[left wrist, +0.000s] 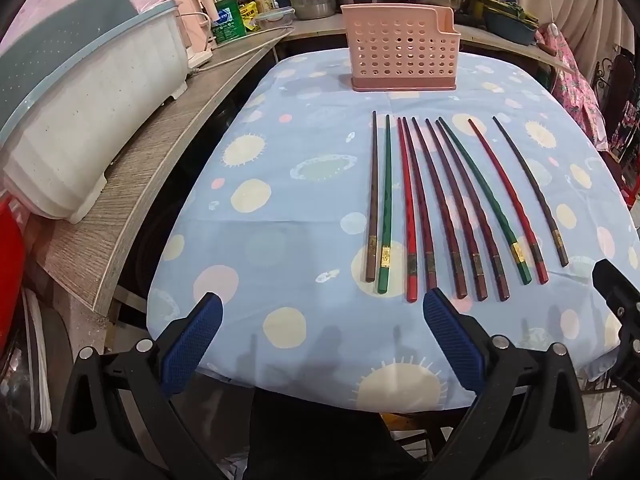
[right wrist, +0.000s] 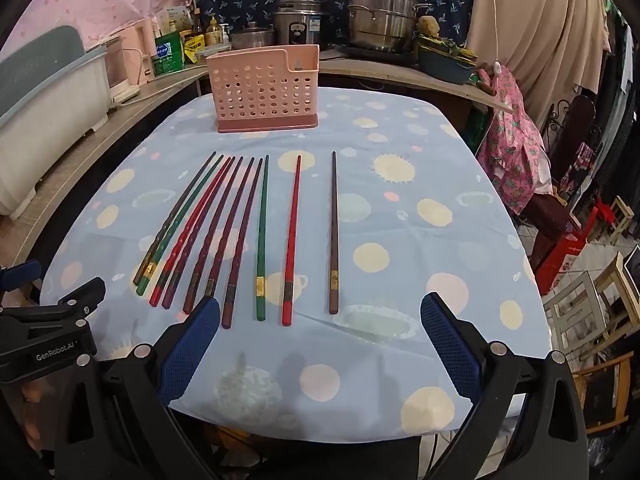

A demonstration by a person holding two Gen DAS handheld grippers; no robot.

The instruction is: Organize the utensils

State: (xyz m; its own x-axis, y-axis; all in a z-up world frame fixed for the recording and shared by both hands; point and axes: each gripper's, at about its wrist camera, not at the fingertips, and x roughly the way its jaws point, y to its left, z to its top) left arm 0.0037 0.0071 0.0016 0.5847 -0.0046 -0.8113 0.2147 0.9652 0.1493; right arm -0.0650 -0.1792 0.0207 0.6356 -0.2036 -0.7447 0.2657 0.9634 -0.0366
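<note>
1. Ten chopsticks (right wrist: 236, 236) lie side by side on the worktop (right wrist: 400, 216), tips pointing toward a pink perforated holder (right wrist: 266, 90).
2. The right tool (right wrist: 320, 320) hangs wide open above the near edge, gripping nothing.
3. The left tool (right wrist: 60, 304) shows at lower left.
</note>
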